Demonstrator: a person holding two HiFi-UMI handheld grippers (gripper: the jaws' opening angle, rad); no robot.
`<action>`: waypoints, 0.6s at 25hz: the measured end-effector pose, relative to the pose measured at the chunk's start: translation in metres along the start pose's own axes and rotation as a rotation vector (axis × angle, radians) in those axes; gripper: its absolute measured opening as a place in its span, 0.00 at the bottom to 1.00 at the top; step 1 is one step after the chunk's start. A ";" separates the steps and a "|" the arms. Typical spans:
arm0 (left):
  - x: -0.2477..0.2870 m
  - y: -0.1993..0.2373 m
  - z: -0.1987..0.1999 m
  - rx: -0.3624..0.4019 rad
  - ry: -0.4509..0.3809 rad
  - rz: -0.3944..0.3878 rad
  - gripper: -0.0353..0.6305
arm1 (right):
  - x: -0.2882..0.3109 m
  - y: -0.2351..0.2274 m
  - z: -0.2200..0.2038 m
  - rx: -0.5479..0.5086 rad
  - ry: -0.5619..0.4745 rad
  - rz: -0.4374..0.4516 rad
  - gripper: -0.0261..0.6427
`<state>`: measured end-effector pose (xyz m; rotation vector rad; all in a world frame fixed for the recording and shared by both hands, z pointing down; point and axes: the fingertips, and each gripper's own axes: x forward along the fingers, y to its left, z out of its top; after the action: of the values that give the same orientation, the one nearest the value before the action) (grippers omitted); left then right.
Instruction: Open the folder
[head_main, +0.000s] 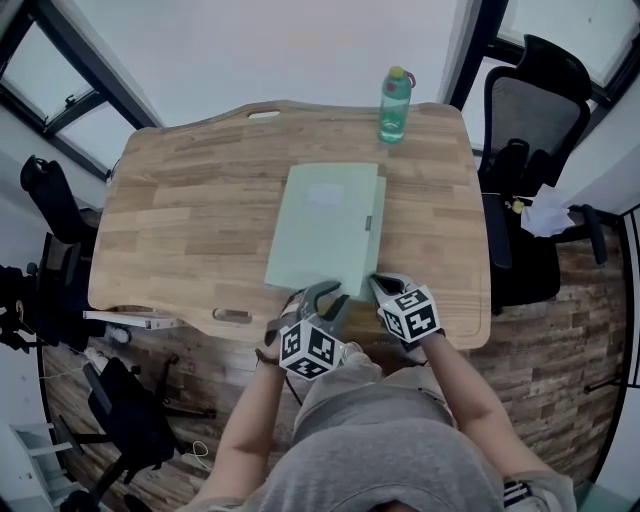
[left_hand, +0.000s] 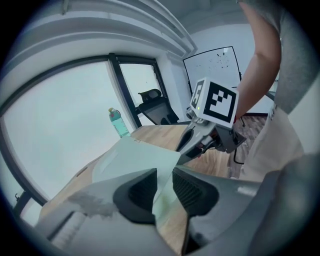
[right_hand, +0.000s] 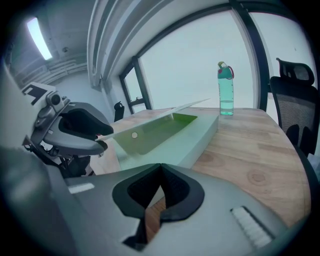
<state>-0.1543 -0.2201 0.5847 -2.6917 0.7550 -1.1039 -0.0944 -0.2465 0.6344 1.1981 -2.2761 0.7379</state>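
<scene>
A pale green folder (head_main: 325, 225) lies in the middle of the wooden table (head_main: 180, 220), its near edge towards me. My left gripper (head_main: 322, 292) is shut on the near edge of the folder's front cover (left_hand: 135, 157); the thin sheet runs between its pads. In the right gripper view the cover (right_hand: 150, 122) stands tilted up off the folder's lower part (right_hand: 197, 140), with the left gripper (right_hand: 95, 137) holding its raised edge. My right gripper (head_main: 385, 285) is at the folder's near right corner, its jaws shut (right_hand: 161, 167) with nothing seen between them.
A teal water bottle (head_main: 395, 105) stands upright at the far edge of the table, beyond the folder. A black office chair (head_main: 530, 150) holding crumpled paper stands to the right, with more chairs (head_main: 50, 200) on the left. The table's near edge runs just under both grippers.
</scene>
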 end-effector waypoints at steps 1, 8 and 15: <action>-0.004 0.002 0.002 -0.006 -0.010 0.010 0.21 | 0.000 0.000 0.000 0.000 0.000 0.000 0.04; -0.038 0.026 0.010 -0.077 -0.083 0.111 0.16 | 0.000 -0.001 0.001 -0.018 0.003 0.001 0.04; -0.075 0.058 0.010 -0.183 -0.160 0.244 0.11 | 0.000 -0.001 0.001 -0.030 -0.006 -0.027 0.04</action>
<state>-0.2162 -0.2339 0.5135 -2.6960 1.1671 -0.7876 -0.0938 -0.2478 0.6339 1.2160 -2.2637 0.6889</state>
